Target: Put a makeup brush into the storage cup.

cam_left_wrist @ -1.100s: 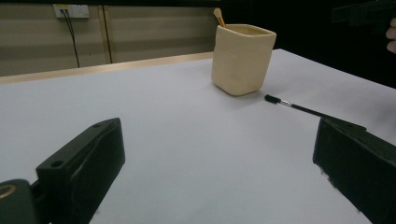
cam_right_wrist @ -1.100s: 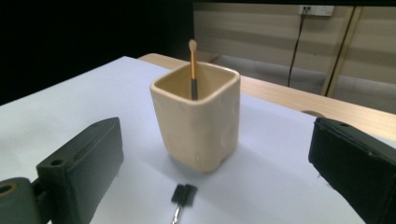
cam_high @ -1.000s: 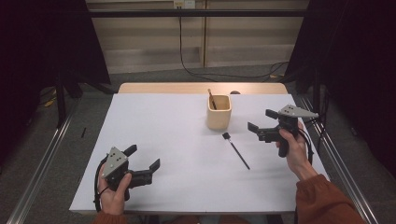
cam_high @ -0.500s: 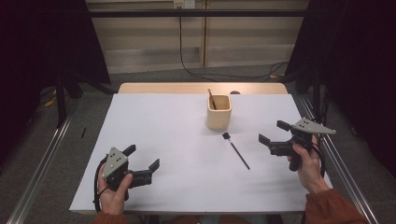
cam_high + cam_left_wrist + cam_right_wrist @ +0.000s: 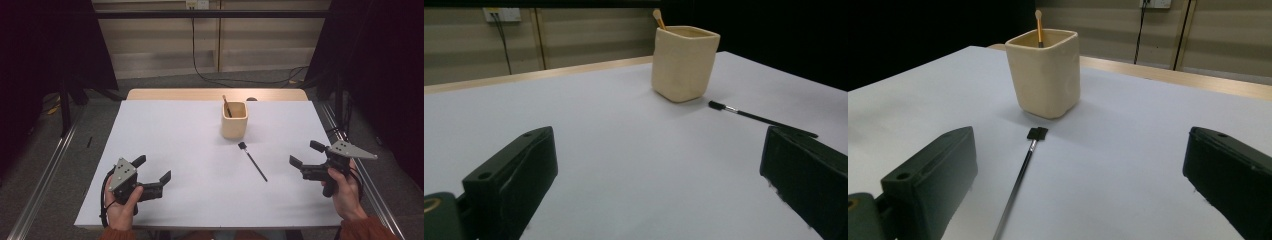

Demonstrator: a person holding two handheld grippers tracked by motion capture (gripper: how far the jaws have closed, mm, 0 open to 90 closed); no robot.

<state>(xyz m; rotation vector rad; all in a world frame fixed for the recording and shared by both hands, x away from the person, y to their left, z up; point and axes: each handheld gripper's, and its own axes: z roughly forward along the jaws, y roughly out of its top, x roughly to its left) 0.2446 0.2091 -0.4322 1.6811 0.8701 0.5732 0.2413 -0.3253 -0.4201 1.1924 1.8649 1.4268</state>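
A cream square cup (image 5: 234, 120) (image 5: 683, 62) (image 5: 1044, 72) stands on the white table sheet (image 5: 190, 150), with a wooden-handled brush (image 5: 226, 106) (image 5: 1039, 27) standing inside it. In front of the cup a thin black brush (image 5: 253, 161) (image 5: 759, 118) (image 5: 1020, 175) lies flat on the sheet. My left gripper (image 5: 152, 170) (image 5: 659, 195) rests open near the front left corner, held by a hand, nothing between its jaws. At the right edge my right gripper (image 5: 306, 154) (image 5: 1078, 190) is open too, empty, pointing left toward the black brush.
A wooden table edge (image 5: 215, 94) runs behind the sheet. Metal rails (image 5: 45, 170) flank the table on both sides, and a cable (image 5: 210, 75) trails across the floor behind.
My right gripper has drawn back toward the person and to the right, away from the cup and the black brush. The left gripper has stayed put.
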